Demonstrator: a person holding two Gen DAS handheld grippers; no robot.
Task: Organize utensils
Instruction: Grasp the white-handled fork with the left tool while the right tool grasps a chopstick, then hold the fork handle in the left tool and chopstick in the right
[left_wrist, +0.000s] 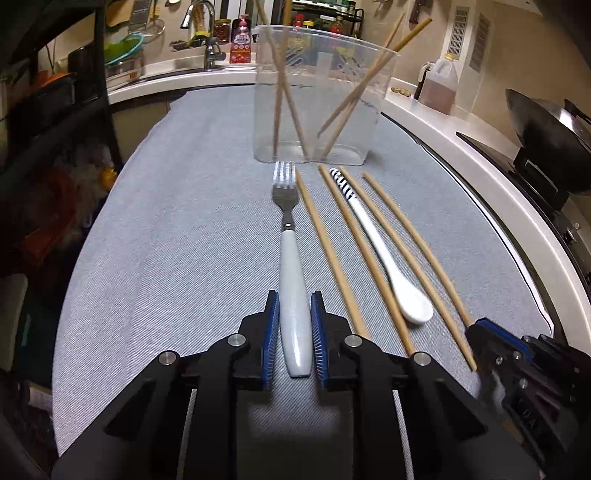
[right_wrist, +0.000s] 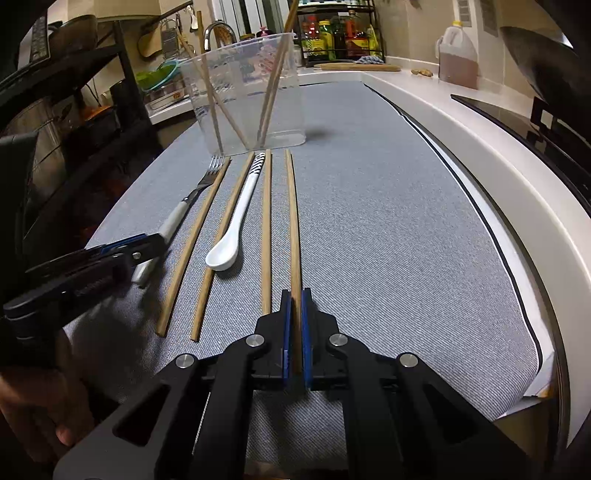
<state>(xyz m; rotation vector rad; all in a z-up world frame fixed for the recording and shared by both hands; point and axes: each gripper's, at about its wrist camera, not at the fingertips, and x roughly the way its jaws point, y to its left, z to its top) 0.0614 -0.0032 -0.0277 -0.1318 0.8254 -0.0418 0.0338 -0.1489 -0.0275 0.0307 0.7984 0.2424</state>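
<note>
Currently, the left hand-held gripper (left_wrist: 294, 334) is clamped on the white-handled steel fork (left_wrist: 290, 269) on the grey tabletop (left_wrist: 184, 240), the right hand-held gripper (right_wrist: 294, 328) on the rightmost wooden chopstick (right_wrist: 293, 221); each long utensil could pivot when lifted and strike the near wall of the clear plastic container (left_wrist: 317, 96).

Tabletop cover: we see a blue-grey woven cloth (left_wrist: 177, 229) spread flat over the tabletop (right_wrist: 424, 122).
Faucet: we find a curved chrome faucet (left_wrist: 207, 33) at the far left, behind the cloth.
Oil jug: we note 1 plastic jug (right_wrist: 458, 55) of amber liquid with a yellow cap on the white ledge at right.
Bottle rack: we see a black rack of sauce bottles (right_wrist: 336, 35) against the back wall.
Wok: we spot a dark wok (left_wrist: 543, 118) at the right edge.
Colander: we see a green colander (left_wrist: 123, 46) near the faucet.
</note>
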